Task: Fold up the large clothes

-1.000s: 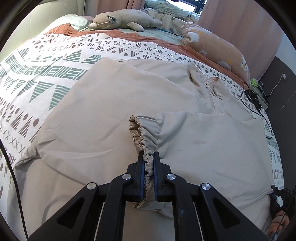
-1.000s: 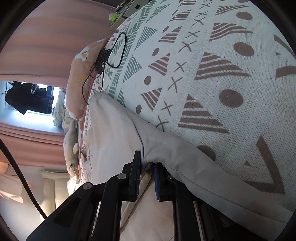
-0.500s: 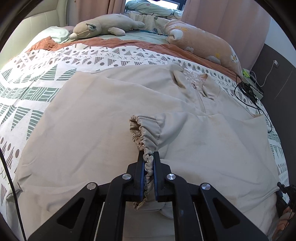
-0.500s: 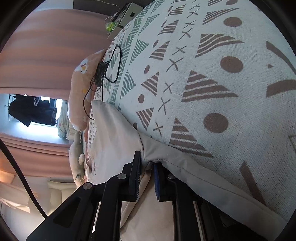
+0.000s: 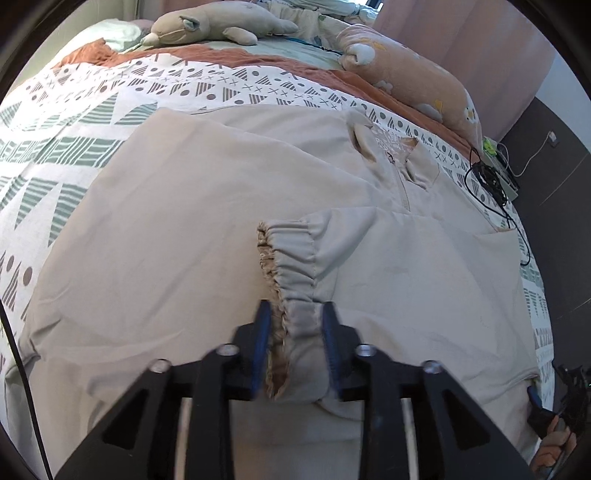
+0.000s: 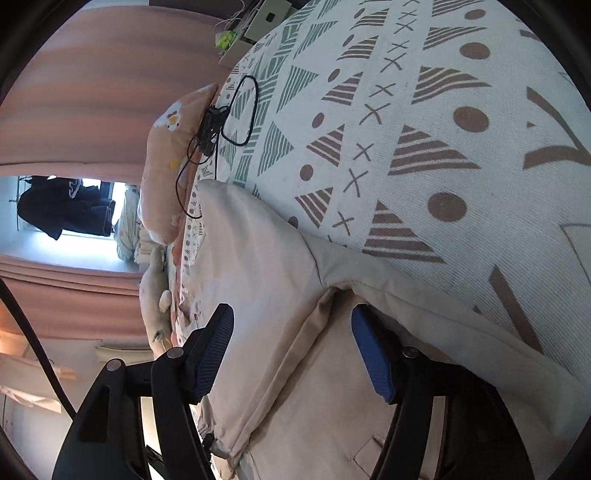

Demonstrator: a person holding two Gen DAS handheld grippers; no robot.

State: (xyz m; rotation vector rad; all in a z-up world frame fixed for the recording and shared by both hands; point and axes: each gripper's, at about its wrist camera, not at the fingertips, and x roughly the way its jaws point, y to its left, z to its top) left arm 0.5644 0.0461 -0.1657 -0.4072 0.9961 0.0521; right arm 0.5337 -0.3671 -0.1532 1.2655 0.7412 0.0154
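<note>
A large beige jacket (image 5: 184, 229) lies spread on the patterned bedspread (image 5: 55, 122), collar and zip at the far right. One sleeve is folded across its front; the sleeve's elastic cuff (image 5: 291, 258) lies between the parted jaws of my left gripper (image 5: 295, 314), which is open. In the right wrist view my right gripper (image 6: 291, 325) is open over a folded edge of the jacket (image 6: 280, 295) at the bed's side.
A grey plush toy (image 5: 218, 26) and a peach pillow (image 5: 413, 77) lie at the head of the bed. A black cable with a charger (image 5: 487, 177) lies near the right edge; it also shows in the right wrist view (image 6: 214, 125). Pink curtains (image 6: 92, 92) hang behind.
Both grippers have opened: the left let go of the sleeve cuff, the right let go of the jacket edge. The cloth now rests on the bed.
</note>
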